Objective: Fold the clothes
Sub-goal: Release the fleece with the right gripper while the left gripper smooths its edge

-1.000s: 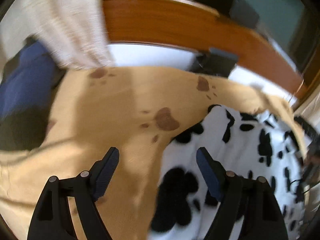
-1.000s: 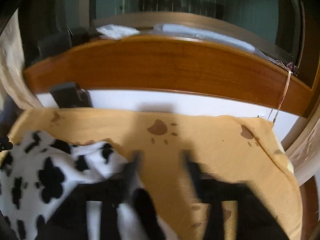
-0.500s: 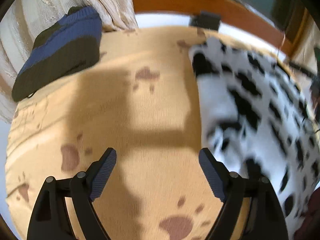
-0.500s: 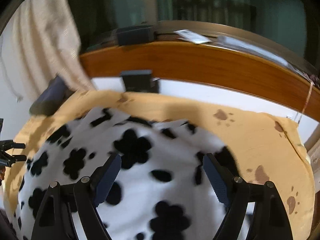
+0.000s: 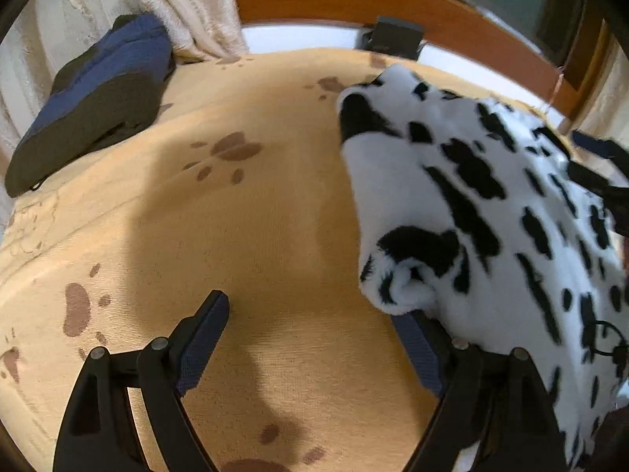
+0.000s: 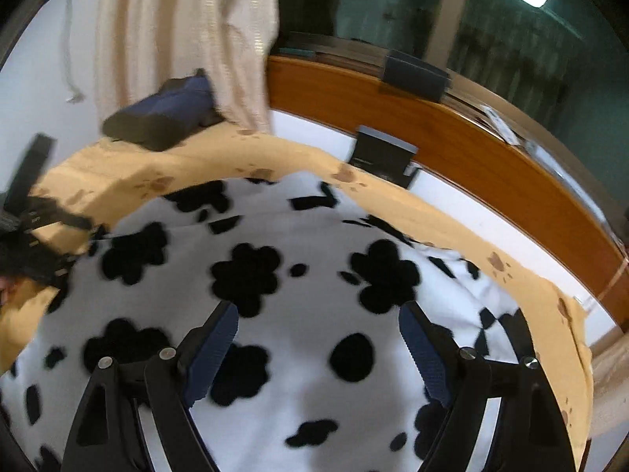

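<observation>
Two hand-held grippers hang over a bed covered by a tan blanket (image 5: 243, 216) printed with brown paw marks. The left hand-held gripper (image 5: 314, 338) has its jaws spread wide above bare blanket, holding nothing; a rolled edge of the white fleece garment with black spots (image 5: 491, 204) drapes over its right finger. The right hand-held gripper (image 6: 318, 342) is likewise spread and empty, above the garment's middle. A folded blue and black garment (image 5: 94, 94) lies at the bed's far corner, beside a cream curtain (image 5: 184, 4) and a wooden headboard (image 6: 452, 145).

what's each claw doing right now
left claw: open, holding nothing, over the tan blanket
right claw: open, holding nothing, over the spotted fleece
</observation>
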